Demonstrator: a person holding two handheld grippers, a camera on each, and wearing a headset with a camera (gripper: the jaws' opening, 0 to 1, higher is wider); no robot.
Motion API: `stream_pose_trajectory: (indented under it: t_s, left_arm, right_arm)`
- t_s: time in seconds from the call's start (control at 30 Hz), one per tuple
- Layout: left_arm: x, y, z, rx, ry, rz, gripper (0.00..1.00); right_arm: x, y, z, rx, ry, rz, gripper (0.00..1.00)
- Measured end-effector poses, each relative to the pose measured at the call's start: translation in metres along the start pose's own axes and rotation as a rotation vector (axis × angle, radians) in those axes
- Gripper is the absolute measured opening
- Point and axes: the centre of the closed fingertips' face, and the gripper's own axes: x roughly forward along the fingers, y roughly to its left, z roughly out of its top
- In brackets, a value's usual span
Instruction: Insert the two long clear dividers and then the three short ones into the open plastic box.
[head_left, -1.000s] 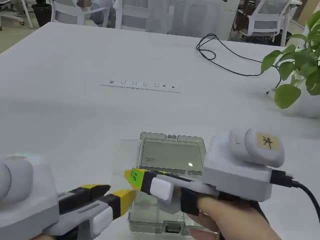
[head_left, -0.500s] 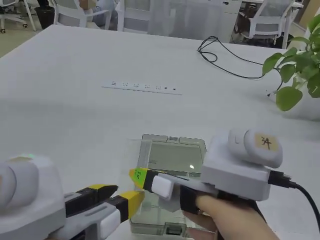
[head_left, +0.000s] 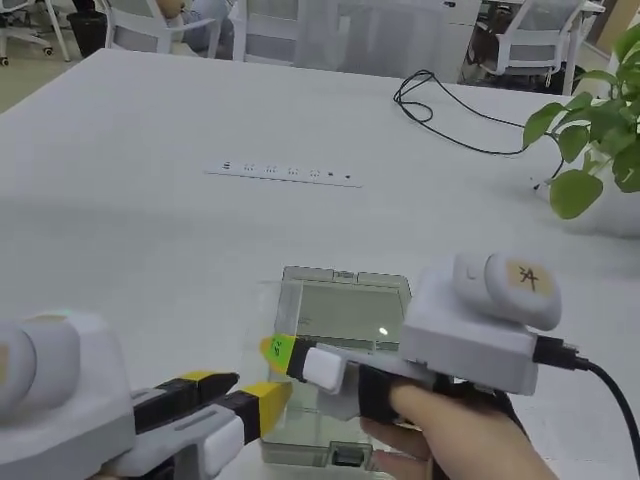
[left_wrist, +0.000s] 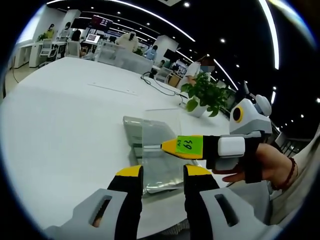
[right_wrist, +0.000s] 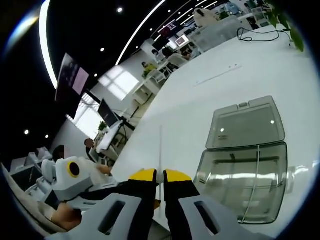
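Observation:
The open clear plastic box (head_left: 300, 432) lies near the table's front edge, its lid (head_left: 345, 305) folded back flat. My right gripper (head_left: 275, 350) reaches in from the right and is shut on a clear divider (left_wrist: 160, 131), which it holds upright over the box's left part. In the right gripper view the divider (right_wrist: 160, 145) shows edge-on as a thin line between the shut jaws. A thin clear strip (right_wrist: 256, 172) seems to stand in the box base (right_wrist: 205, 167). My left gripper (head_left: 235, 390) is open, just left of the box, with nothing between its fingers.
A recessed socket strip (head_left: 285, 172) runs across the table's middle. A black cable (head_left: 450, 100) loops at the back right, and a potted plant (head_left: 590, 130) stands at the right edge. Office chairs (head_left: 530, 40) line the far side.
Both grippers have edged slightly to the right. The right gripper's hold on the divider is unchanged, and the left stays open.

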Motion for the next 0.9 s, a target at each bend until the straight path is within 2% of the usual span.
stream_pose_trajectory:
  t_s: [0.1,0.2,0.3,0.37,0.43,0.57,0.67,0.8,0.9]
  left_arm:
    - [0.001,-0.001,-0.001,-0.015,0.004,-0.010,0.30]
    - [0.001,-0.002,-0.001,0.001,0.001,-0.025,0.32]
    - [0.001,-0.005,-0.003,0.019,0.011,-0.039,0.38]
    - [0.000,-0.006,-0.005,0.065,0.022,-0.045,0.43]
    - [-0.002,-0.006,-0.007,0.139,0.033,-0.045,0.46]
    - [-0.003,-0.005,-0.009,0.275,0.038,-0.030,0.52]
    - [-0.002,-0.006,-0.009,0.330,0.038,-0.030,0.58]
    - [0.000,-0.008,-0.008,0.413,0.029,-0.034,0.68]
    - [0.002,-0.008,-0.007,0.445,0.022,-0.043,0.75]
  right_arm:
    - [0.000,-0.001,0.000,-0.014,0.003,-0.009,0.06]
    - [-0.001,-0.001,0.001,-0.012,0.000,-0.011,0.06]
    - [-0.003,-0.003,0.006,0.006,-0.010,-0.020,0.06]
    - [-0.004,-0.005,0.010,0.008,-0.008,-0.037,0.06]
    - [-0.008,-0.013,0.008,-0.025,0.026,-0.091,0.06]
    - [-0.010,-0.017,0.010,-0.018,0.054,-0.129,0.06]
    - [-0.015,-0.027,0.006,-0.007,0.114,-0.201,0.06]
    - [-0.018,-0.032,0.005,0.073,0.157,-0.221,0.06]
    - [-0.022,-0.039,0.005,0.092,0.192,-0.257,0.06]
